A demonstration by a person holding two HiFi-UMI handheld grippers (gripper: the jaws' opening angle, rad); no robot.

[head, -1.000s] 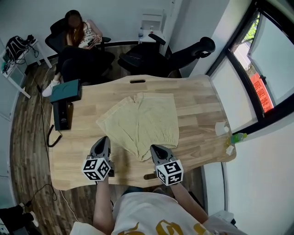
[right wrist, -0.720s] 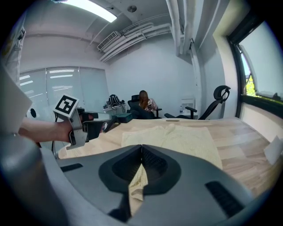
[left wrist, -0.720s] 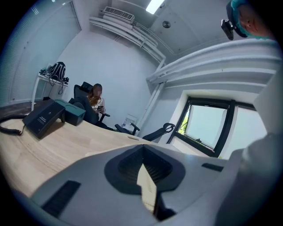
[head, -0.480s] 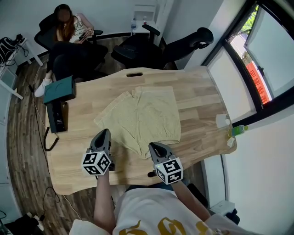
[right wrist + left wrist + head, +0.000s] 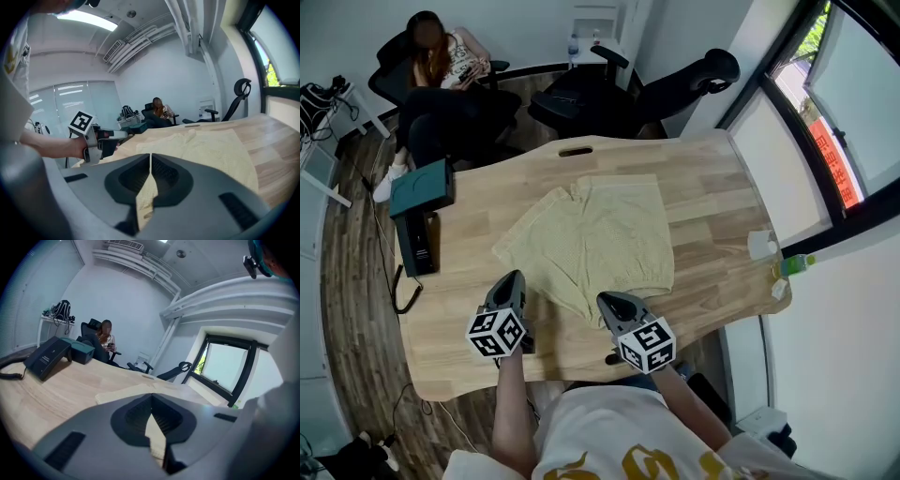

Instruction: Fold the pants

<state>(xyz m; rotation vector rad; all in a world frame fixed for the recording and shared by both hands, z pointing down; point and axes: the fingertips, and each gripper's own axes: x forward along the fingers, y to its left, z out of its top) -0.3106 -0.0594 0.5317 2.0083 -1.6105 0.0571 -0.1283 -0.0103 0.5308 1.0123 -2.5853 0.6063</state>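
Observation:
Pale yellow pants (image 5: 592, 242) lie spread flat in the middle of the wooden table (image 5: 703, 197), waistband toward me, legs pointing away. They also show ahead in the right gripper view as pale pants (image 5: 211, 150) and in the left gripper view as a strip of the pants (image 5: 136, 391). My left gripper (image 5: 510, 284) is shut and empty, hovering just left of the near left edge of the fabric. My right gripper (image 5: 606, 302) is shut and empty too, at the near edge of the waistband. Neither touches the cloth as far as I can see.
A black desk phone (image 5: 422, 240) and a teal box (image 5: 420, 185) sit at the table's left side. Small white items and a green bottle (image 5: 794, 264) are at the right edge. A seated person (image 5: 441, 75) and office chairs (image 5: 628, 94) are beyond the table.
Both grippers have sunk slightly toward the table near the pants' near edge; the right one shifted a little left. Jaws stay shut. The pants have not moved.

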